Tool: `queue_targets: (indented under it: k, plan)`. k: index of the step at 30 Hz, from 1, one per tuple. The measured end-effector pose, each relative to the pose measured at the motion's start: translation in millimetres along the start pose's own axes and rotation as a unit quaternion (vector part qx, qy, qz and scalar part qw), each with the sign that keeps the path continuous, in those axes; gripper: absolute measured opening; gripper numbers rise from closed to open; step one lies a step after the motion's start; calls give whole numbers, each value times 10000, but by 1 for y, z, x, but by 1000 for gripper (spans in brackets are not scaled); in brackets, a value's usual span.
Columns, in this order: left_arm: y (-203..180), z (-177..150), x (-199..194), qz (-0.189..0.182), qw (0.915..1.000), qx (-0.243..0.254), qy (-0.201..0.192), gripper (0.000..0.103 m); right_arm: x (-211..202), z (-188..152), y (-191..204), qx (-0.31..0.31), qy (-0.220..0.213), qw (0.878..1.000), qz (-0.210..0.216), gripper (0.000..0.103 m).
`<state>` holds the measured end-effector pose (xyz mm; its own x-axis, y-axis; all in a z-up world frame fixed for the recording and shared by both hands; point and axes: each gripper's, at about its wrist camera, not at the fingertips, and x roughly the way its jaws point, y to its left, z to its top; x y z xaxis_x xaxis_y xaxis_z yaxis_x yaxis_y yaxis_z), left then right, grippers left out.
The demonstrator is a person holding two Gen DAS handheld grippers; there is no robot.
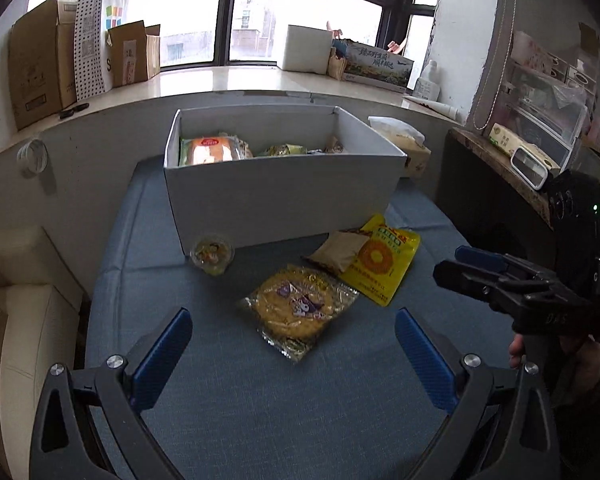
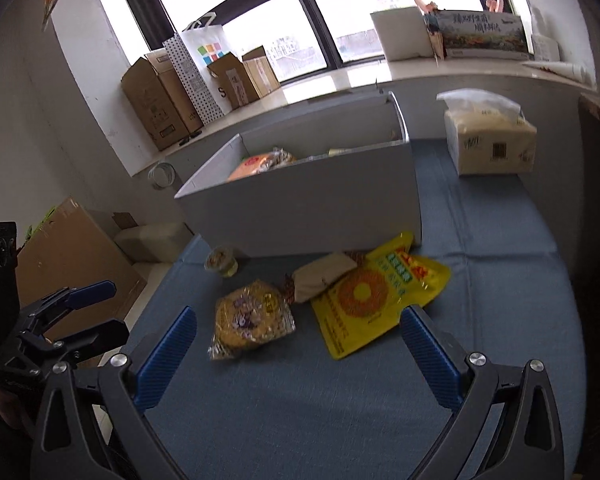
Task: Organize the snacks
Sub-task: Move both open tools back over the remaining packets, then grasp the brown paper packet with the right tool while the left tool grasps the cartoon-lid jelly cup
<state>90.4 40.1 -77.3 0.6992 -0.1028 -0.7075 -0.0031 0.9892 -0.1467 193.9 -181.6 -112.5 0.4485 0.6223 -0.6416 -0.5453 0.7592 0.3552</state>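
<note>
A white box (image 1: 284, 200) (image 2: 312, 216) stands on the blue mat and holds several snack packs, one of them orange (image 1: 210, 150). In front of it lie a clear round-cake packet (image 1: 298, 310) (image 2: 250, 318), a yellow bag (image 1: 382, 266) (image 2: 374, 294), a beige pouch (image 1: 342, 254) (image 2: 322, 278) resting on the bag's edge, and a small jelly cup (image 1: 212, 254) (image 2: 222, 262). My left gripper (image 1: 294, 342) is open just short of the cake packet. My right gripper (image 2: 298, 342) is open, facing the cake packet and yellow bag; the left wrist view shows it at the right (image 1: 450, 262).
A tissue pack (image 2: 488, 140) (image 1: 404, 140) sits right of the box. Cardboard boxes (image 1: 40, 68) and a paper bag (image 1: 100, 32) line the windowsill. A wooden shelf (image 1: 512, 160) with clutter stands at right. A cardboard box (image 2: 76, 264) sits on the floor at left.
</note>
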Motion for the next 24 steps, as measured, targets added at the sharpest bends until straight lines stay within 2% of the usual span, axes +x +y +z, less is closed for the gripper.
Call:
queue_targets:
  k: [2,6,12,15,18,22,24]
  plan:
    - [1,-3,1,-14,10000,-18,30,103,11,-11,1,22,213,9997,66,103]
    - [2,-4,3,-17,10000,-37,61,103,22,-16,3,-92,347,9992,-169,103]
    - [4,-4,4,-42,9999,-51,77,103,44,0,5,130,375,9992,11,103]
    - [6,-4,2,-63,10000,-43,63,103,70,11,4,263,588,9979,41,103]
    - [11,-3,-1,-92,9999,-99,28,103,88,21,12,-7,513,9983,-264,103]
    - [21,-4,0,-53,9998,-208,24,103,120,31,16,-199,793,9945,-650,103]
    - [24,-4,2,-51,9996,-256,43,103,128,34,20,-371,780,9923,-888,101]
